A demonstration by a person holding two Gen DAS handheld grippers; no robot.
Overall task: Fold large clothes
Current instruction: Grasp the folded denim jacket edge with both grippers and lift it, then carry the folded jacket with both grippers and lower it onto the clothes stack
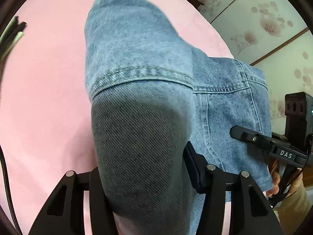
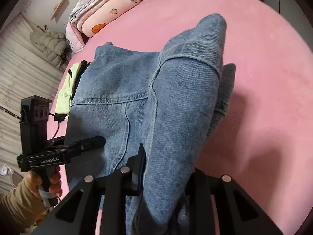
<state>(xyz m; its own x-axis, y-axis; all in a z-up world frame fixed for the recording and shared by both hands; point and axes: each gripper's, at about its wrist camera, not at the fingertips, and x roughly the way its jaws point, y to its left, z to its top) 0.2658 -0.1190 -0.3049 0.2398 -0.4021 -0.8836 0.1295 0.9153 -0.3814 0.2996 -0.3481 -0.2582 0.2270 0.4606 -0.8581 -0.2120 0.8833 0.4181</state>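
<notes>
Pink plush bed cover (image 1: pixel 49 90) filling both views, blue denim jacket (image 1: pixel 137 45) spread over it and partly lifted. Left wrist view: left gripper (image 1: pixel 143 178) clamped on a thick fold of the denim, cloth bulging up between its black fingers (image 1: pixel 193 168) and draping away from the tips, hem stitching just ahead. To the right of this claw, right gripper (image 1: pixel 237 133) reaching in over the denim, a hand (image 1: pixel 281 182) in a tan sleeve on its handle; past it, stained pale wall panels with brown trim (image 1: pixel 254 19). Dark striped item (image 1: pixel 13 33) at far left edge, too blurred to identify.

Right wrist view: right gripper (image 2: pixel 166 166) pinching a denim fold, cloth rising from between the fingers and sloping off ahead. Left of this claw, left gripper (image 2: pixel 97 141) against the jacket's near part. Seen only here: stack of pink cartoon-print quilts (image 2: pixel 101 5) far ahead-left, pale green garment (image 2: pixel 65 90) tucked beside the jacket's far-left edge, grey puffer coat (image 2: pixel 50 47) by ribbed wall.
</notes>
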